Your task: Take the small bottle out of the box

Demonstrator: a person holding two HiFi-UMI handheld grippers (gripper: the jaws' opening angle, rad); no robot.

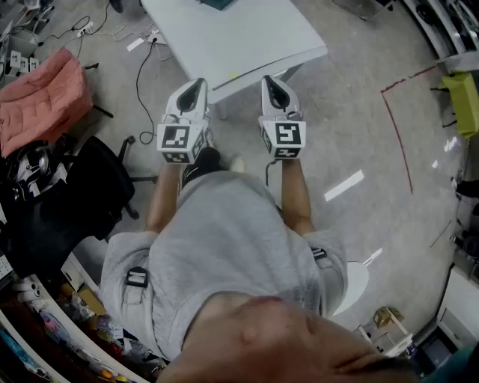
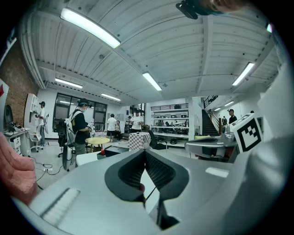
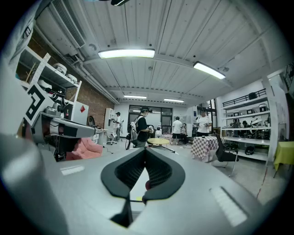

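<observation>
Now, your left gripper (image 2: 145, 152): the jaws are together, their tips meeting, with nothing between the pads. Only a sliver of white surface shows through the gap lower down.
Your right gripper (image 3: 145, 150): these jaws are likewise pressed together and hold nothing.
Pose: you hold both grippers side by side and roughly level, pointing away from you. In the head view their tips reach the near edge of the white table (image 1: 247, 45).
Marker cubes: a cube with black and white squares sits at the near end of each gripper, just ahead of your hands. The left cube (image 1: 179, 142) and the right cube (image 1: 283, 140) are a little apart.
Small bottle: too small or hidden to pick out in any view.
Box: a dark teal object (image 1: 217, 4) lies on the far part of the table, cut off by the top edge of the head view. Whether it is the box cannot be told.
To your left: a pink cloth (image 1: 41, 93) lies far left, and a black office chair (image 1: 90, 187) stands nearer to you.
To your right: a red line (image 1: 397, 112) runs across the grey floor.
Far room: in the right gripper view, people stand well beyond the jaws near a yellow round table (image 3: 158, 142) and a checkered table (image 3: 205, 146).
</observation>
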